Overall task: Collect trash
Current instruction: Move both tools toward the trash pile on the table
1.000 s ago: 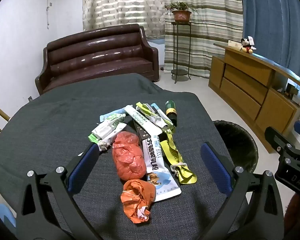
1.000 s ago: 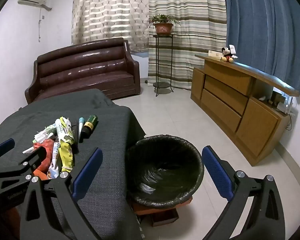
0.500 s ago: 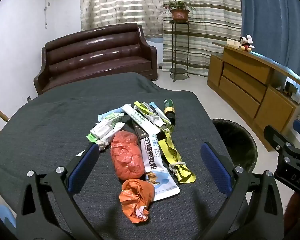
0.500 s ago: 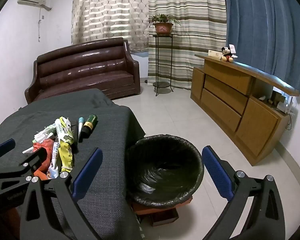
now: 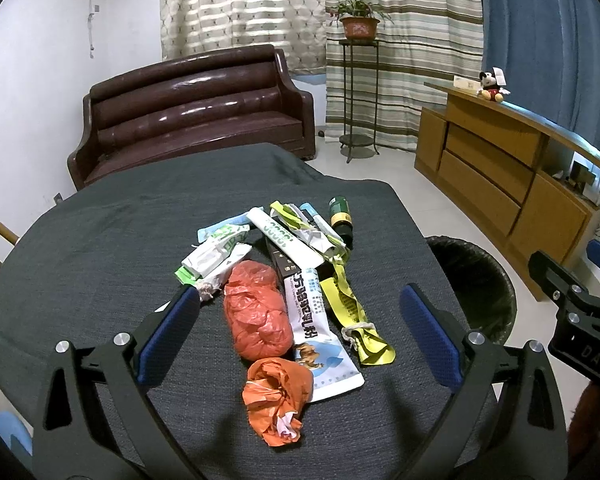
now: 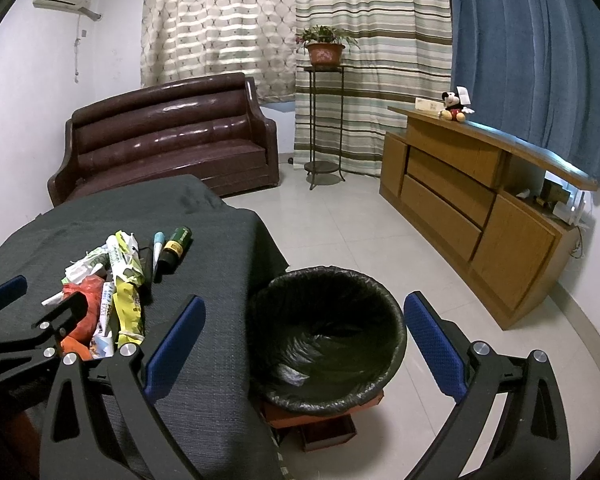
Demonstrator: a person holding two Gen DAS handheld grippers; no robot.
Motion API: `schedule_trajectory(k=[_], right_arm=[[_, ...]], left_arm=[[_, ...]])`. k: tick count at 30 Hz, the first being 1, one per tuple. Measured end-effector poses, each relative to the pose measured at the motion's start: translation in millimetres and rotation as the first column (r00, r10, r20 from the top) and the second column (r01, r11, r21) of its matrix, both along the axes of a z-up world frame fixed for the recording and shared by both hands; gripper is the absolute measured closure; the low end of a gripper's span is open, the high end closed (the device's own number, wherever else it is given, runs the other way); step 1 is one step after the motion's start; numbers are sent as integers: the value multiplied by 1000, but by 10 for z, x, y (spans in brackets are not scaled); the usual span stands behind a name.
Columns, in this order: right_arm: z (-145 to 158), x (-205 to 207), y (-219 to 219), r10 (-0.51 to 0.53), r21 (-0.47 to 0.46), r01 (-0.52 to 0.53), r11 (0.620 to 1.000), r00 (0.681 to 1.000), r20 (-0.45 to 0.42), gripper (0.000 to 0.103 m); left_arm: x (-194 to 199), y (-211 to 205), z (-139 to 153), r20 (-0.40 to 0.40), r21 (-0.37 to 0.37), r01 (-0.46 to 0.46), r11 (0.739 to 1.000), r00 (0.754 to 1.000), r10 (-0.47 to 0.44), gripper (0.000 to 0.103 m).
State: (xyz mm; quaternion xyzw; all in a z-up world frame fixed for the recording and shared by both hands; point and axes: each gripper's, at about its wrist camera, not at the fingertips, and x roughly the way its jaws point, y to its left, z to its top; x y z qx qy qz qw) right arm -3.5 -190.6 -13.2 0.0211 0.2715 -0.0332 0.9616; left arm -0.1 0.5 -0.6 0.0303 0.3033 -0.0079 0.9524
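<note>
Since a second ago, the trash pile (image 5: pixel 292 280) has slid slightly up the left wrist frame, so we seem to have drawn back a little. It sits at centre frame on the dark tablecloth (image 5: pixel 100 248): a crumpled orange wrapper (image 5: pixel 276 396) nearest us, a red bag (image 5: pixel 258 316), a white sachet (image 5: pixel 316 328), a yellow strip (image 5: pixel 352 312) and a green bottle (image 5: pixel 340 220) farthest up.

Our left gripper (image 5: pixel 296 332) is spread wide around the pile, touching nothing. Our right gripper (image 6: pixel 304 344) is released too, framing the black-lined bin (image 6: pixel 328 336) at lower centre.

One pale scrap may lie inside; it is hard to tell. Nearly everything remains to collect.
</note>
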Motion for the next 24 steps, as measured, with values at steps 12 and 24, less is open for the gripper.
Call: schedule_trajectory(k=[12, 24], right_arm=[[-108, 17, -45, -3, 9, 3, 1000, 1000, -13, 7], [-168, 34, -23, 24, 15, -23, 1000, 997, -77, 38]], left_arm=[[-8, 214, -480, -24, 15, -22, 1000, 999, 22, 6], [17, 374, -439, -74, 15, -55, 998, 996, 55, 8]])
